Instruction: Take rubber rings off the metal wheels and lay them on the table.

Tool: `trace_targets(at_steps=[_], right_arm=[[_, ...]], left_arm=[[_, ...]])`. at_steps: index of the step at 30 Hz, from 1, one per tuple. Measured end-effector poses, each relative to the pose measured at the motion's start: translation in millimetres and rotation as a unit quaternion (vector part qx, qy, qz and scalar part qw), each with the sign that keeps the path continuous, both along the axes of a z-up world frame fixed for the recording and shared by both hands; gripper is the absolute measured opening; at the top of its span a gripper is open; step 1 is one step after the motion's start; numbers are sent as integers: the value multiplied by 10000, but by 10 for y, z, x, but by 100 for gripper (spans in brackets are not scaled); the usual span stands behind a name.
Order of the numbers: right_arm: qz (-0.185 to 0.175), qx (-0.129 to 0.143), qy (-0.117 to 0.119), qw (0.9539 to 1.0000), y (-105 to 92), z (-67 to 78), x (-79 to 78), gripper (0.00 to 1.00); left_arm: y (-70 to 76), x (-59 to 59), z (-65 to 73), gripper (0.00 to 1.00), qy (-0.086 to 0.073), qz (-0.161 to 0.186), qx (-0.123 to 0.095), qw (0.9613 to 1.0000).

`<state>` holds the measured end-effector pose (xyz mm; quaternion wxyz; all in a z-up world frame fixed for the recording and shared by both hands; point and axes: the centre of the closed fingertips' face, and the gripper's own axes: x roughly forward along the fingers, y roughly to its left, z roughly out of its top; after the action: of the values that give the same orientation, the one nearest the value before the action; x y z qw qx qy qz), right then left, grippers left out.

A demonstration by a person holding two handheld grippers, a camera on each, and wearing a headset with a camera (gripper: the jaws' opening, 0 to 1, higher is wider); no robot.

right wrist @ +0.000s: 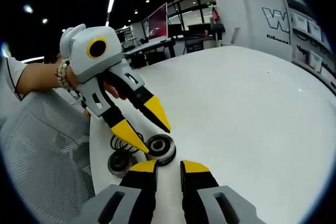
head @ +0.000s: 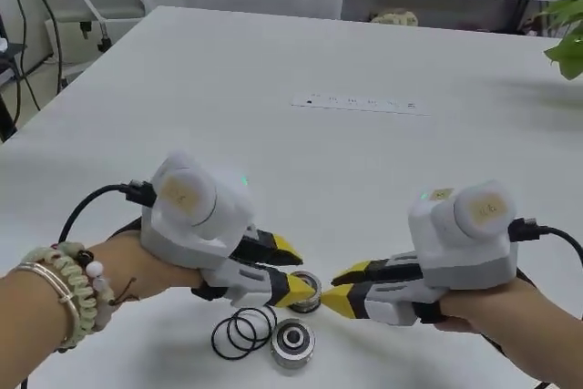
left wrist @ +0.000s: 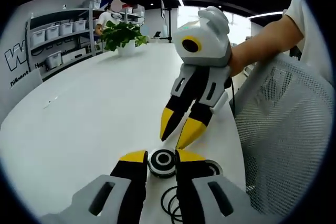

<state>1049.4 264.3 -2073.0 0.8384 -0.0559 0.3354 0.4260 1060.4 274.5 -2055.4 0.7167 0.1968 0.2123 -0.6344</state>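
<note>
Wheel (left wrist: 161, 163) lies flat on the table (head: 273, 88) with its bore pointing up; being a short disc, it has no real long axis. The left gripper (left wrist: 161, 156) clamps its rim, we think to steady it. The right gripper (right wrist: 168, 167), jaws slightly apart and empty, points at it, probably to catch the ring. Loose rings (head: 241, 330) and another wheel (head: 292, 342) lie just beside.

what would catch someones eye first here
Yellow jaw tips meet near the front of the white table: the left hand-held gripper holds a metal wheel between its jaws, the right hand-held gripper pointing at it. Beside them lie loose black rubber rings and a second wheel.
</note>
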Motion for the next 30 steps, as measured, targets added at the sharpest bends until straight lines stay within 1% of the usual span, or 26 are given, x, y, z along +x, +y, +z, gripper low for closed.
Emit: trace_targets(at_steps=[2, 4, 6, 7, 8, 9, 11, 12, 14, 15, 17, 19, 20, 21, 22, 23, 25, 28, 30], right_arm=[[26, -19, 6, 10000, 6, -7, -9, 14], [41, -19, 18, 10000, 13, -12, -15, 14], [67, -35, 31, 10000, 19, -25, -24, 14], [78, -37, 42, 10000, 24, -31, -29, 14], [91, -45, 54, 9999, 28, -39, -36, 14], [117, -72, 69, 9999, 41, -59, -48, 15], [192, -217, 41, 9996, 55, -98, -67, 17], [206, -216, -14, 9996, 63, -88, -63, 18], [145, -112, 26, 9998, 94, -70, -57, 19], [119, -69, 1, 9999, 107, -64, -47, 20], [117, -71, -39, 9999, 119, -62, -40, 19], [217, -174, -128, 9995, 126, -73, -49, 17], [211, -260, -144, 9993, 110, -92, -45, 15], [282, -242, -174, 9992, 126, -83, -47, 15], [283, -333, -169, 9989, 108, -90, -49, 14], [272, -316, -157, 9990, 113, -85, -48, 14], [291, -369, -174, 9987, 102, -87, -46, 13], [384, -466, -256, 9978, 98, -86, -50, 12], [517, -605, -378, 9961, 90, -94, -57, 10]], left_arm=[[10, -6, -23, 13, 3, -2, 54, 10000], [34, -28, -86, 13, -21, -64, 201, 9998], [-33, -2, -128, 11, -29, -77, 134, 9999], [14, -45, -77, 9, -68, -132, 135, 9998], [24, -49, -90, 8, -112, -169, 197, 9996], [16, -71, -54, 7, -80, -139, 160, 9997], [30, -62, -55, 8, -57, -125, 151, 9998], [31, -62, -54, 8, -56, -123, 149, 9998], [28, -61, -59, 7, -48, -100, 131, 9999], [29, -55, -67, 7, -45, -93, 116, 9999], [24, -50, -71, 7, -45, -87, 97, 9999], [19, -45, -68, 7, -63, -71, 82, 9999], [16, -45, -67, 7, -80, -75, 79, 9999], [15, -46, -67, 7, -87, -75, 72, 9999], [13, -45, -68, 7, -85, -72, 65, 9999], [11, -50, -64, 7, -93, -69, 54, 9999], [8, -52, -63, 7, -94, -61, 45, 9999], [9, -51, -64, 7, -88, -53, 40, 9999], [9, -51, -63, 7, -82, -48, 35, 9999]])
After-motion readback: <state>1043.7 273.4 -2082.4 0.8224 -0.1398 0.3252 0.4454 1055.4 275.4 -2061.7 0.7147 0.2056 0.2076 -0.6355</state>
